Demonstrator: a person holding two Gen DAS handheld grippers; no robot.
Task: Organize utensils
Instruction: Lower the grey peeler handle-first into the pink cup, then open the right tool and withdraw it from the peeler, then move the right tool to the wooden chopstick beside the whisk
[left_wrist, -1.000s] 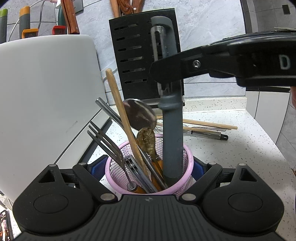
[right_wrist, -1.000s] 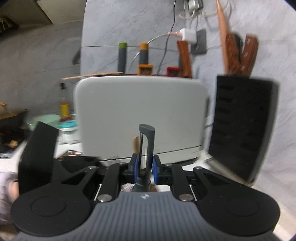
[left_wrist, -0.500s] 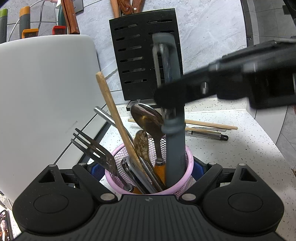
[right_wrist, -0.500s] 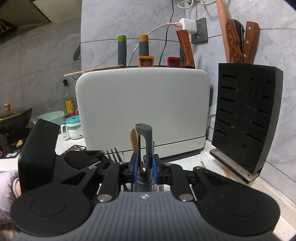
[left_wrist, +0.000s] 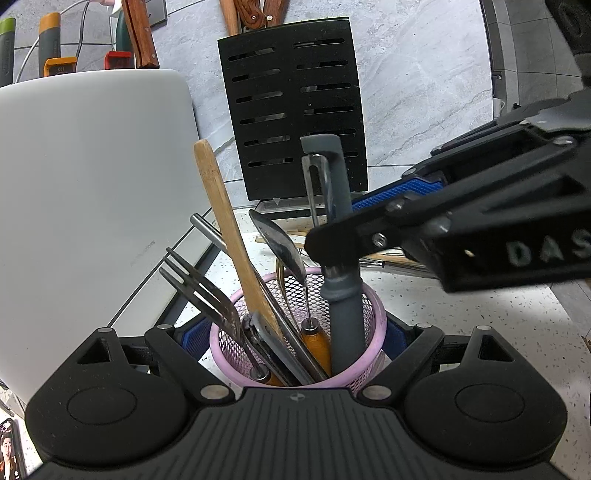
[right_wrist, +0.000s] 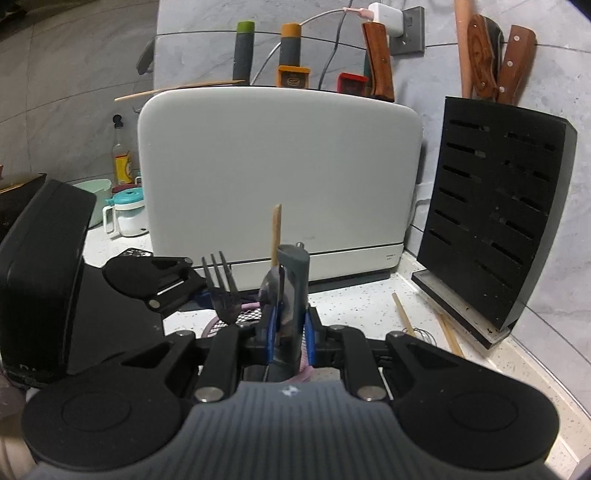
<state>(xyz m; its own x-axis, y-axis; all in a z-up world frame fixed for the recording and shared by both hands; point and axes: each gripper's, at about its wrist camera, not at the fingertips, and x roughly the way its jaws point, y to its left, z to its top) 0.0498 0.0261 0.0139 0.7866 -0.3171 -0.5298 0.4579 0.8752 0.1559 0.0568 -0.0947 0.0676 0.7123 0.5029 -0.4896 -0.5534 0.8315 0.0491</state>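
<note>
A round pink cup of fine wire mesh with a smooth rim stands on the speckled white table, and everything else is placed from it. The left hand-held gripper straddles the cup, a blue pad against each side of the mesh wall, so it is closed on the cup.

Inside the cup, handles down, stand a steel fork leaning left, a flat pale wooden spatula rising tallest, a dark shiny metal spoon near the middle, and other metal pieces with orange-brown handles that are too crowded to tell apart.

At the cup's right side a grey peeler with a matte, rounded handle and a slotted steel blade stands nearly upright, its lower end inside the cup. The right hand-held gripper is nearly closed, its ribbed blue pads pressed on the peeler's handle just above the rim.

Behind the cup stand a smooth white rounded appliance to the left and a black slotted knife block straight behind. Wooden chopsticks lie on the table beyond the cup.
</note>
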